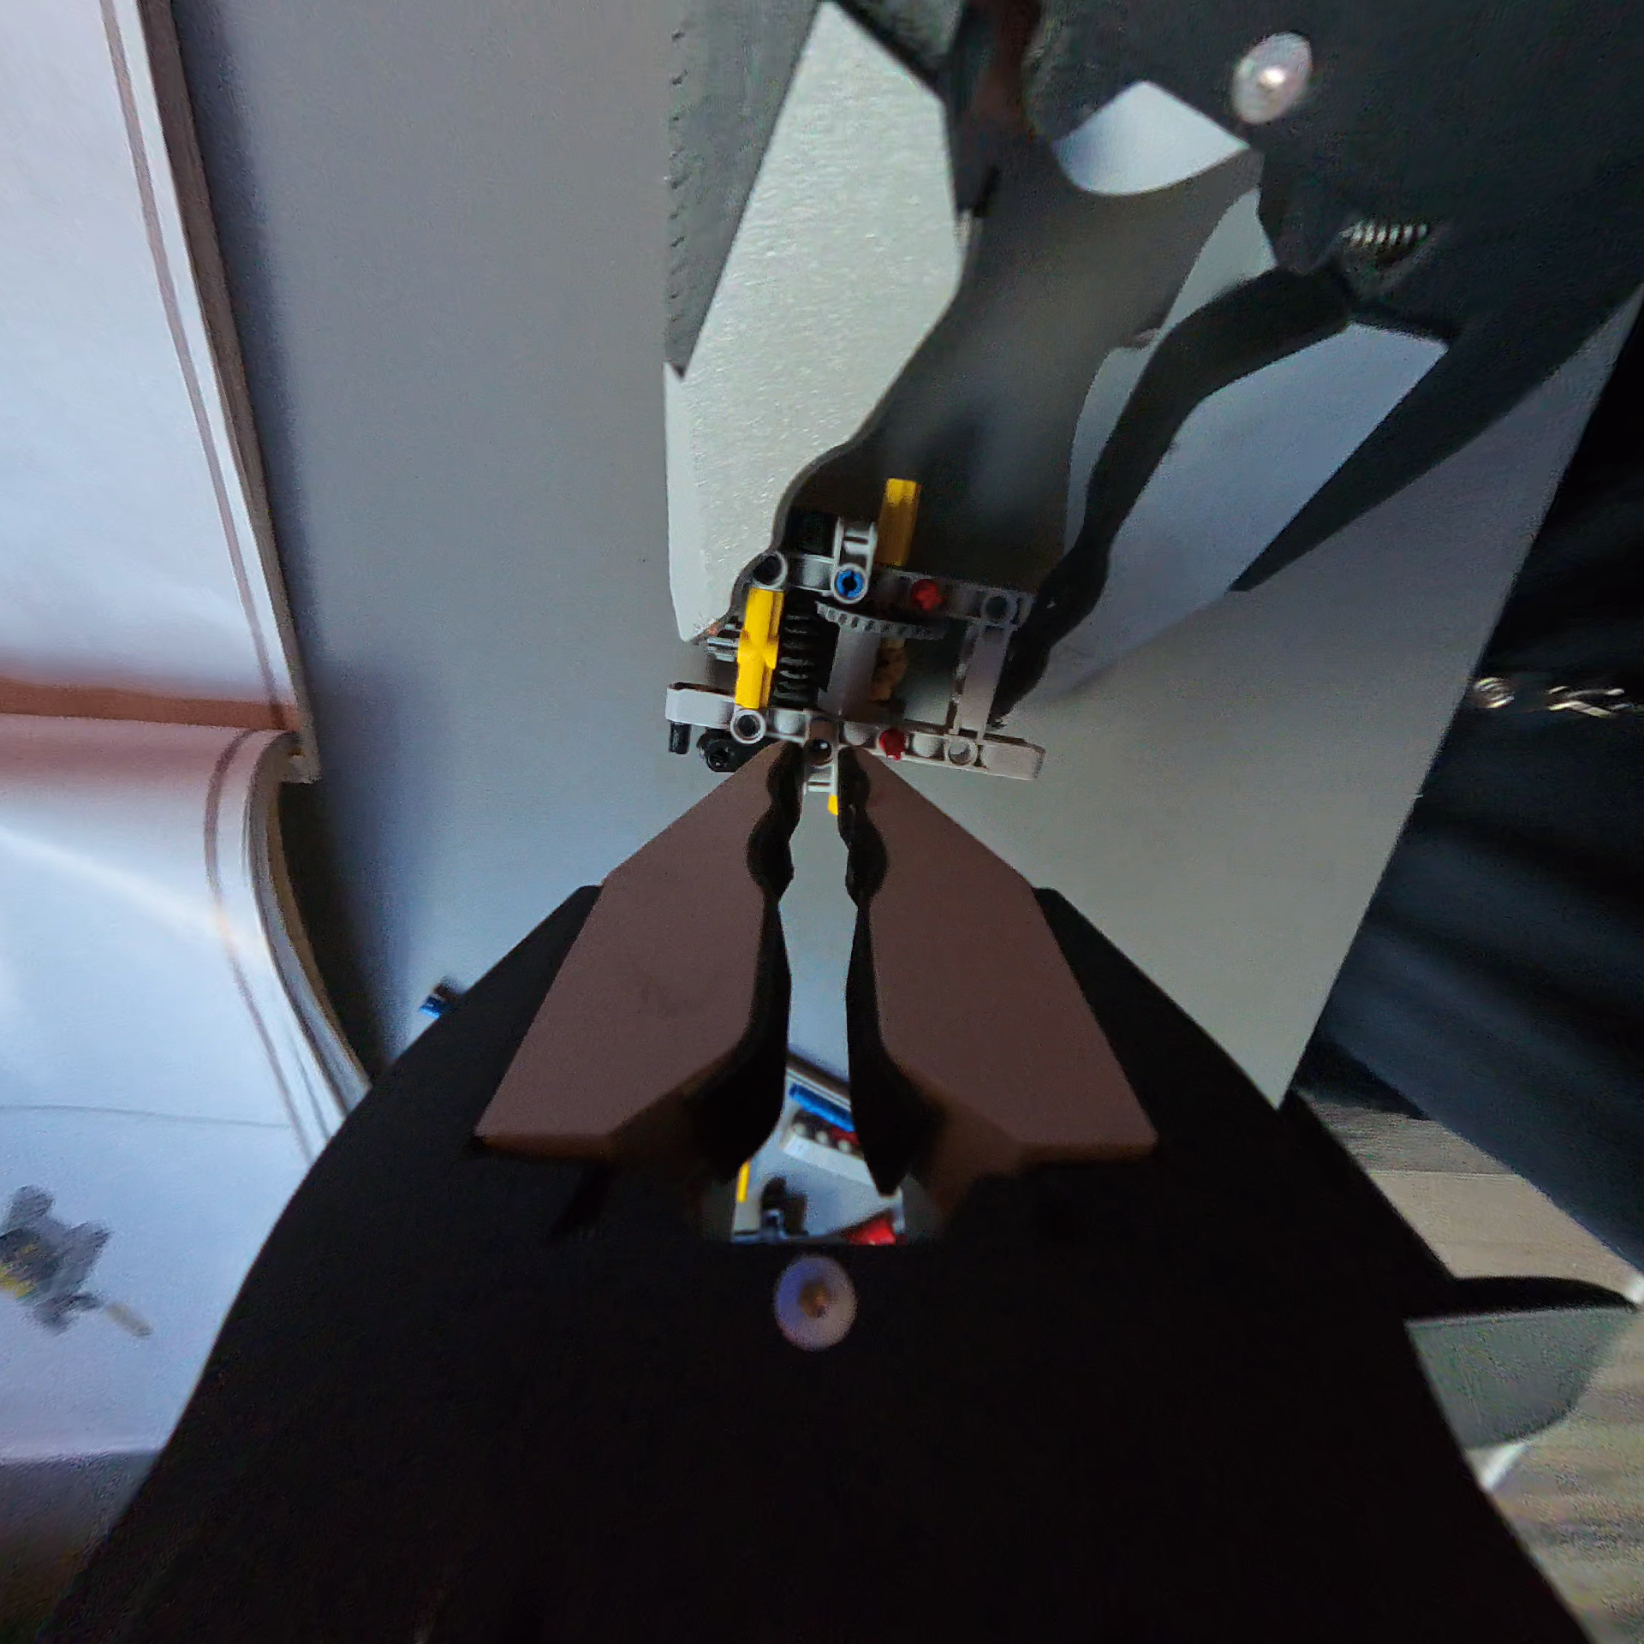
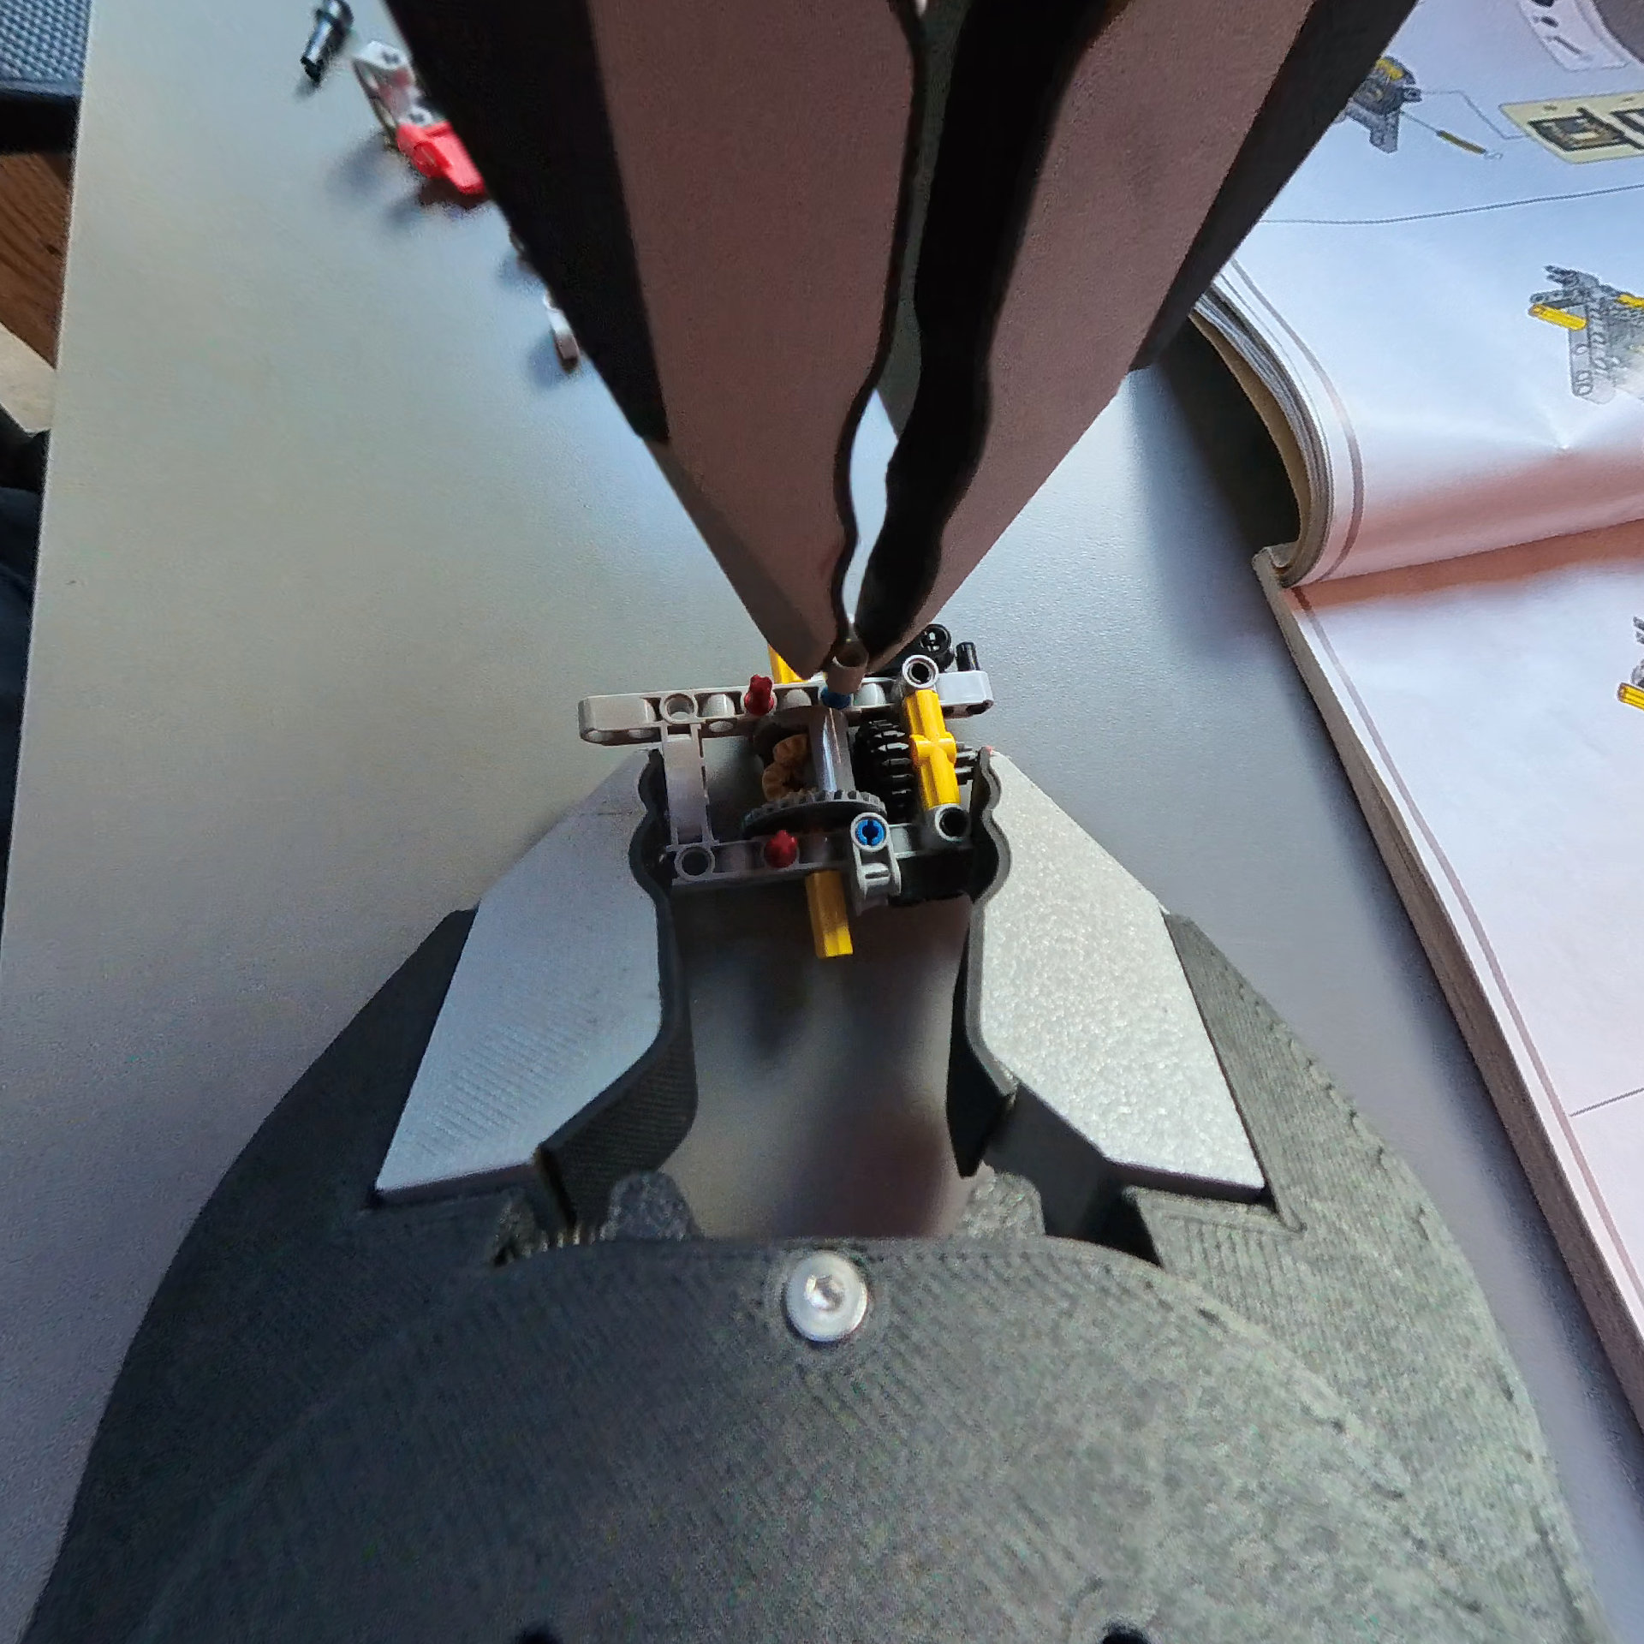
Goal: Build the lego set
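- The right gripper has its fingers spread fairly wide, and they clamp a small frame of building pieces from both sides, just above the grey table.
- The left gripper has its fingers almost closed. They pinch a small grey-brown pin and hold it at the far beam of the frame, where a blue bit shows in one hole.
- In my judgement, the pin should stay straight in line with that hole, and the right gripper should keep the frame from turning while the pin is pushed.
- The frame is made of grey beams with holes. Inside it there are a black gear, a grey toothed wheel, a tan gear, yellow rods, red pins and a blue pin.
- An open booklet lies at the right edge of the table.
- Some loose pieces lie near the far left corner.
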`<state>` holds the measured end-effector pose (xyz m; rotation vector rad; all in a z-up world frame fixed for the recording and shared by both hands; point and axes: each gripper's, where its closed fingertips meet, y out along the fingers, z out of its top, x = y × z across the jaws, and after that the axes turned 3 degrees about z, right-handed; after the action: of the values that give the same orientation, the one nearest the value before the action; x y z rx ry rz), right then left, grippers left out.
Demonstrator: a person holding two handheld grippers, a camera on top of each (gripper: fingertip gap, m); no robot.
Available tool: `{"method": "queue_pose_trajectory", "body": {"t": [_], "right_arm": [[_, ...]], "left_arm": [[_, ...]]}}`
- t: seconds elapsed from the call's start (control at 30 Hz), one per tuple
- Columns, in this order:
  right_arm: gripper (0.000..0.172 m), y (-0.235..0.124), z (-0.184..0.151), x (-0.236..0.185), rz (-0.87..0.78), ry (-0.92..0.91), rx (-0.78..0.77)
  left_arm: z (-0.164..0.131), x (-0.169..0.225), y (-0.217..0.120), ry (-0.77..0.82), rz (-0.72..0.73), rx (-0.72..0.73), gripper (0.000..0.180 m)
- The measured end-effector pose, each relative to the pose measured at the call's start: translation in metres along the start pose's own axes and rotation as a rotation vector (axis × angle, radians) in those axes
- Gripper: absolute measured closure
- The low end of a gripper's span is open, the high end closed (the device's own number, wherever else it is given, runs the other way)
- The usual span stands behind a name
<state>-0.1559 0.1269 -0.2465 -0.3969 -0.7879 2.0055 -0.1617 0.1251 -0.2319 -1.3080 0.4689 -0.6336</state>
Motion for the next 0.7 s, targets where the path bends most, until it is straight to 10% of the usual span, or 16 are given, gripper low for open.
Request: {"method": "queue_pose_trajectory", "body": {"t": [0.5, 0.7], "right_arm": [[0.106, -0.0019, -0.0015, 0.0010, -0.026, -0.014, -0.004], [0.106, -0.0020, -0.0009, 0.0009, -0.033, -0.026, 0.000]], "left_arm": [[0.0017, 0.0031, 0.0058, -0.138, -0.157, -0.011, 0.175], [0.0007, 0.0001, 0.0049, 0.035, 0.018, -0.136, 0.175]]}}
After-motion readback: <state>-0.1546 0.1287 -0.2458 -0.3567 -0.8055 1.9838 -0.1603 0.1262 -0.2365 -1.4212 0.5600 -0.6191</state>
